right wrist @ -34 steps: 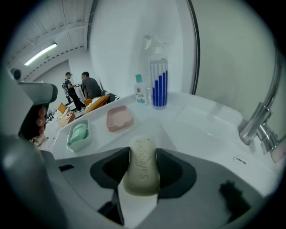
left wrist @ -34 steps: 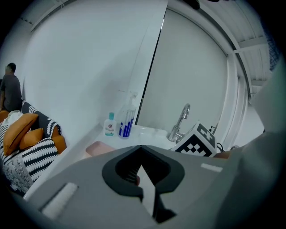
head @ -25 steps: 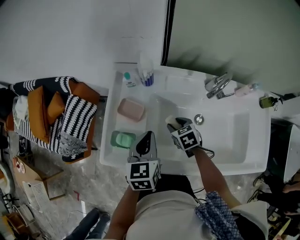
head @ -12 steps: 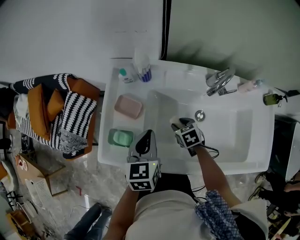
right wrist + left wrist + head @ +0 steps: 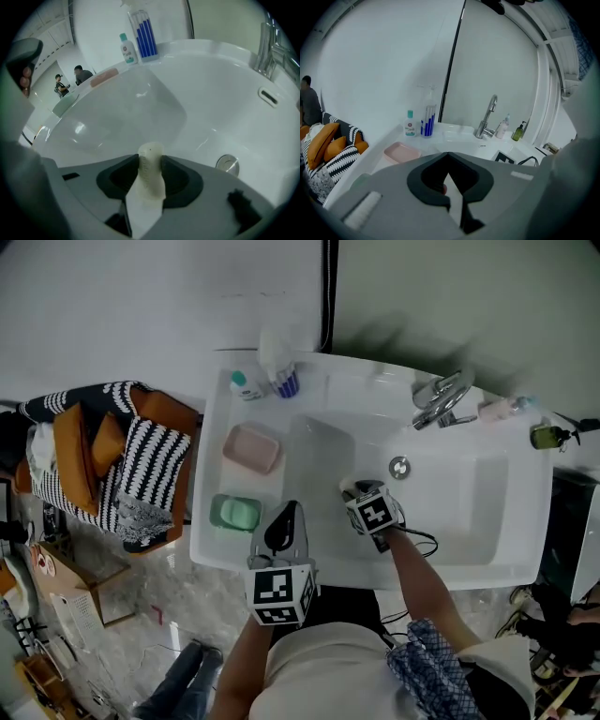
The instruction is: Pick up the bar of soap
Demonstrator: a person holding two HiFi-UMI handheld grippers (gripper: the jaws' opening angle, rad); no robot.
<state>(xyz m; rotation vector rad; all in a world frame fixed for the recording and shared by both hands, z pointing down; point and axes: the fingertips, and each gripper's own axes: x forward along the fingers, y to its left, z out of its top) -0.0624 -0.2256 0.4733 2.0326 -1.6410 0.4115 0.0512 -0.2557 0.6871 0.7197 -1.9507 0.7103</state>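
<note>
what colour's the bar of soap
Pale cream; the bar of soap shows best in the right gripper view.

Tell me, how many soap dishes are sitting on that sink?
2. A pink soap dish lies on the left ledge of the sink. A green soap dish lies on the same ledge, nearer the person. None seems hidden.

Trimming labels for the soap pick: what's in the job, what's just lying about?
In the job: bar of soap; right gripper, whose jaws have just been closing and now press on it; sink basin.

Lying about: pink dish, green dish, small bottle, blue-striped cup, faucet, left gripper (shut, empty).
</note>
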